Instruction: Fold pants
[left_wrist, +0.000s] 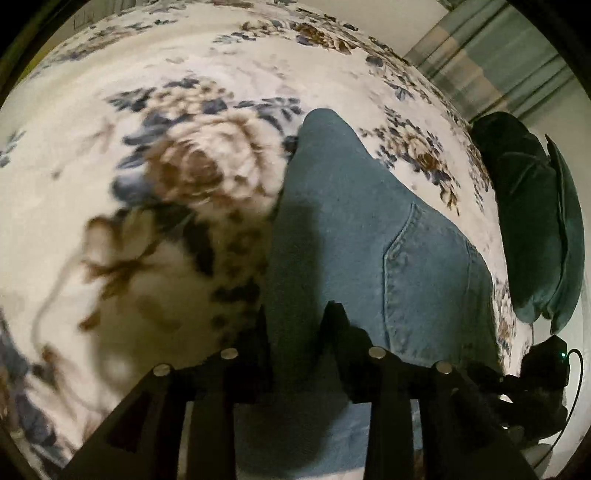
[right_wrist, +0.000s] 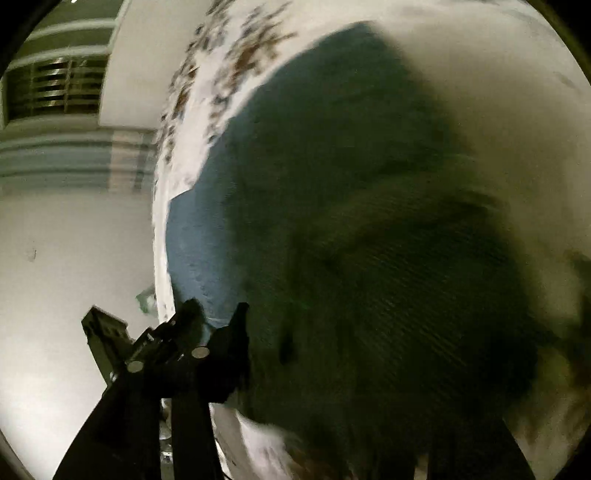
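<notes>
Blue denim pants lie on a floral bedspread, back pocket up, one end stretching away from me. My left gripper is shut on the pants' near edge, with denim bunched between the two fingers. In the right wrist view the pants fill most of the frame, blurred and in heavy shadow. Only one black finger assembly of the right gripper shows, at the lower left by the pants' edge; the other finger is hidden, so its state is unclear.
A dark green cushion rests at the bed's right edge. A black device with a cable sits below it. A striped curtain and a white wall with a barred window lie beyond the bed.
</notes>
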